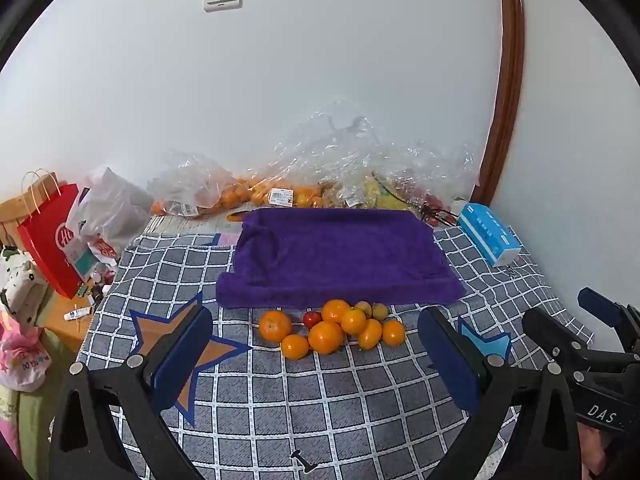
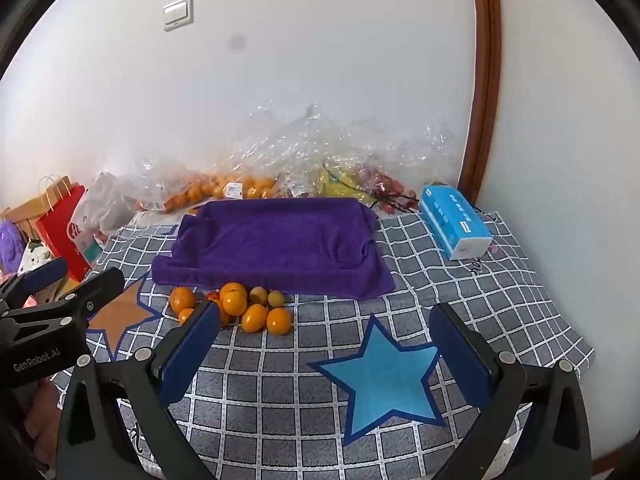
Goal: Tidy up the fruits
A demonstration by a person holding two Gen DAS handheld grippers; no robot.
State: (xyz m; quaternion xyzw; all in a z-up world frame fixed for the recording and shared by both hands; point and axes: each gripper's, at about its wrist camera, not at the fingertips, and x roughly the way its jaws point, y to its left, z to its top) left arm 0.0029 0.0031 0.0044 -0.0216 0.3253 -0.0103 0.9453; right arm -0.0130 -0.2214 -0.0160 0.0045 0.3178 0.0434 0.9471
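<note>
**Fruits heaped by the towel, both grippers open**

A heap of fruits (image 1: pixel 334 328) is seen on the checked cloth (image 1: pixel 320 400), just in front of the purple towel (image 1: pixel 332 256): oranges, one small red fruit (image 1: pixel 311 319) and two yellowish ones. The left gripper (image 1: pixel 316 356) is held wide open and empty, short of the heap. The right gripper (image 2: pixel 324 344) is likewise spread and empty, above a blue star (image 2: pixel 384 380). Bagged fruit (image 1: pixel 256 194) is piled against the wall.

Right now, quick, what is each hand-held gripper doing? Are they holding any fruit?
Left hand-held gripper: open, holding nothing.
Right hand-held gripper: open, holding nothing.
The fruit pile lies untouched on the checked cloth.
</note>
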